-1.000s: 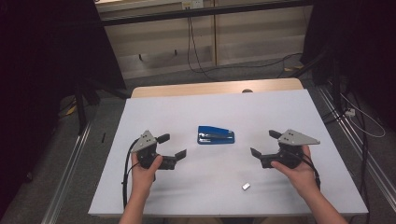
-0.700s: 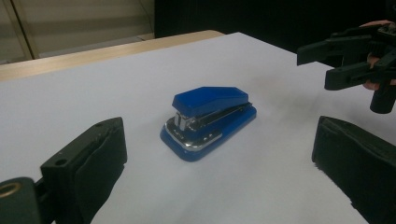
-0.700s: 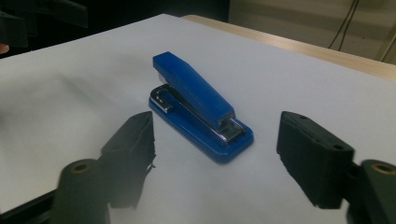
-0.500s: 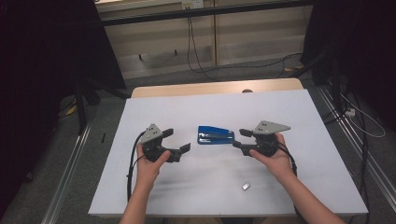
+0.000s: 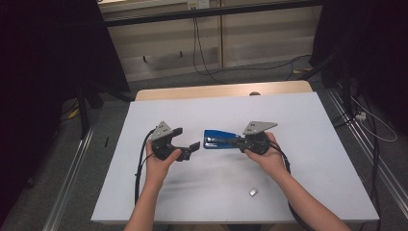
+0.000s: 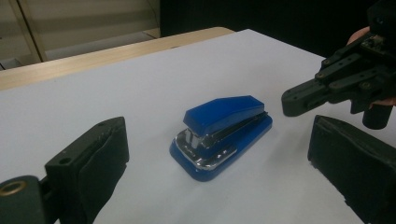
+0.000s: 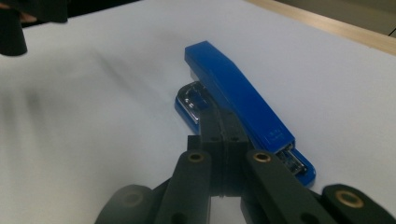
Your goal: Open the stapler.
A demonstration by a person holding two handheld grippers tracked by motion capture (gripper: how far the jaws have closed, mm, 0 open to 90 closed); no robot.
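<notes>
Blue stapler (image 5: 221, 140) on white tabletop (image 5: 308, 120), untouched at centre; right gripper (image 5: 239, 141), jaws just closed empty, at 3 o'clock; left gripper (image 5: 187, 139) held wide open at 9 o'clock; grasping remains.

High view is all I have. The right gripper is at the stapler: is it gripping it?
Observer: No. The right gripper has just been closing. Its jaws are shut on each other with nothing between them, and they lie along the stapler beside its blue top.
Operator: Touching it?
Observer: Cannot tell. In the right gripper view the tips overlap its base.
Operator: And the other one?
Observer: The left gripper is open, jaws wide. It is aimed at the stapler's chrome front end and clear of it.
</notes>
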